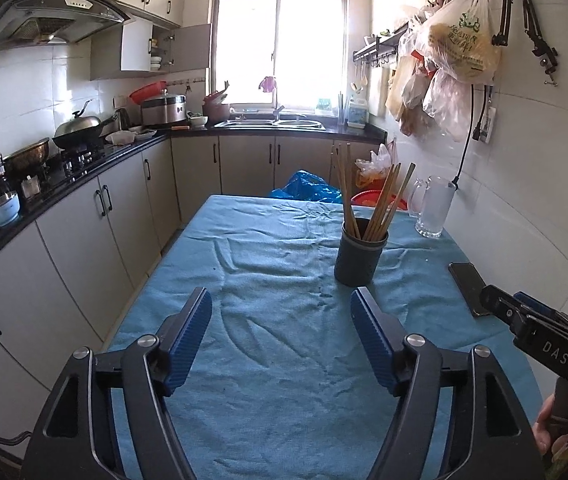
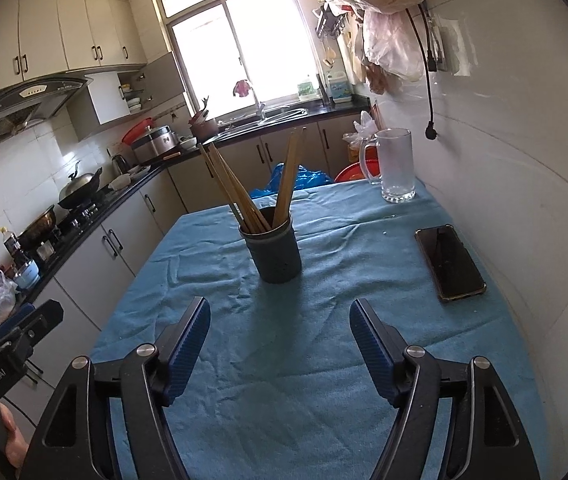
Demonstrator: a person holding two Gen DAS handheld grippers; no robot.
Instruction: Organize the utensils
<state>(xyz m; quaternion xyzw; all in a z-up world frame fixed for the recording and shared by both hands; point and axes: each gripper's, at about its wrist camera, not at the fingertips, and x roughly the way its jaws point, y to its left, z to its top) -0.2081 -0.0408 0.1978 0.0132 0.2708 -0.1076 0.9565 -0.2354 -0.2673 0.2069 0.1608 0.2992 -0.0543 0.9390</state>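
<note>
A dark round holder (image 1: pixel 358 254) stands upright on the blue tablecloth (image 1: pixel 275 340), with several wooden chopsticks (image 1: pixel 388 204) leaning out of it. It also shows in the right wrist view (image 2: pixel 275 250) with its chopsticks (image 2: pixel 235 188). My left gripper (image 1: pixel 280 304) is open and empty, a short way in front of the holder and left of it. My right gripper (image 2: pixel 279 314) is open and empty, in front of the holder. The right gripper's body (image 1: pixel 540 332) shows at the right edge of the left view.
A black phone (image 2: pixel 450 262) lies on the cloth at the right, near the tiled wall. A glass mug (image 2: pixel 394 164) stands at the table's far right corner. Counter and cabinets (image 1: pixel 83 216) run along the left. Bags hang on the right wall (image 1: pixel 456 44).
</note>
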